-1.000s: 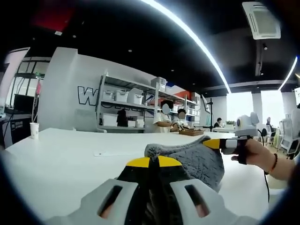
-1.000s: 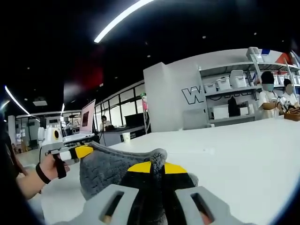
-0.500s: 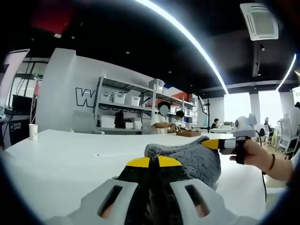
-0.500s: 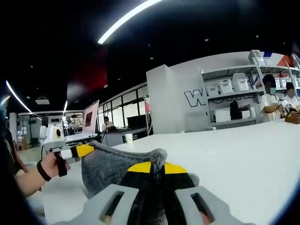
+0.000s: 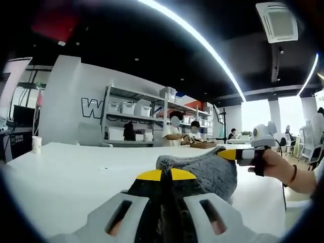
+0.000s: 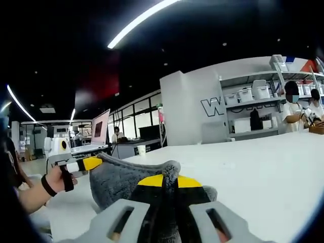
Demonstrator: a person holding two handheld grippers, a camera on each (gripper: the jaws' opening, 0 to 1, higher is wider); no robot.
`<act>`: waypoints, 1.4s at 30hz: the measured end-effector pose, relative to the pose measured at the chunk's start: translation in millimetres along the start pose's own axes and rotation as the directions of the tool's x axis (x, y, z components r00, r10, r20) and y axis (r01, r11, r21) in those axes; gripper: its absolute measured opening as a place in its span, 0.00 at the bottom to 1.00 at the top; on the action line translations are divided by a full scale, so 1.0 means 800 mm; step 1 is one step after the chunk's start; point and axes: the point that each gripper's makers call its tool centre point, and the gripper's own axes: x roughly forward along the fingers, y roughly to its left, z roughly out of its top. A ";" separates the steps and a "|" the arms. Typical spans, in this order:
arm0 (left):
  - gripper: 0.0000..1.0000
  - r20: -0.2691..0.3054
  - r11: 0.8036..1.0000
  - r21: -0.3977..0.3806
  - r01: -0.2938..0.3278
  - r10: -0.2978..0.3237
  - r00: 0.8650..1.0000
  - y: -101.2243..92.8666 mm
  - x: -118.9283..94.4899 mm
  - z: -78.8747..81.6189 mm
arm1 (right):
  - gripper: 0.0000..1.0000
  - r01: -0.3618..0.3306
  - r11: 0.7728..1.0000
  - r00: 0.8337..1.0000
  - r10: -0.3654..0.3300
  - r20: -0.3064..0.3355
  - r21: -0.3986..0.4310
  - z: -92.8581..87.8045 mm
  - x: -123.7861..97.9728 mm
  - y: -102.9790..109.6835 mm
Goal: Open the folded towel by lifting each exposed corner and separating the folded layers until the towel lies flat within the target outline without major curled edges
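A grey towel (image 5: 205, 169) hangs stretched above the white table (image 5: 66, 172), held at two corners. My left gripper (image 5: 166, 174) is shut on one towel corner, which bunches up between its yellow-tipped jaws. The right gripper (image 5: 230, 155) comes in from the right of the left gripper view, shut on the other corner, with a hand (image 5: 271, 164) holding it. In the right gripper view the towel (image 6: 119, 177) sags between my right gripper (image 6: 169, 180), shut on its corner, and the left gripper (image 6: 90, 163) at the left.
A paper cup (image 5: 36, 144) stands at the table's far left edge. Shelves (image 5: 134, 119) with white bins line the back wall, and two people (image 5: 177, 132) sit near them. An open laptop (image 6: 96, 134) sits beyond the table in the right gripper view.
Both cameras have tilted up slightly, so the table sits a little lower in each view. The towel stays held between the two shut grippers.
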 end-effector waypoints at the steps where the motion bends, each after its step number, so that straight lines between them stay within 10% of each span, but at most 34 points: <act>1: 0.02 0.003 1.000 -0.012 0.005 -0.005 1.000 -0.001 -0.001 0.000 | 0.00 -0.001 1.000 1.000 0.001 -0.001 0.000 -0.001 -0.001 0.000; 42: 0.02 0.031 0.998 -0.036 0.043 -0.041 0.999 -0.023 -0.040 -0.002 | 0.00 -0.105 0.994 0.994 0.105 0.007 0.000 -0.004 -0.039 0.033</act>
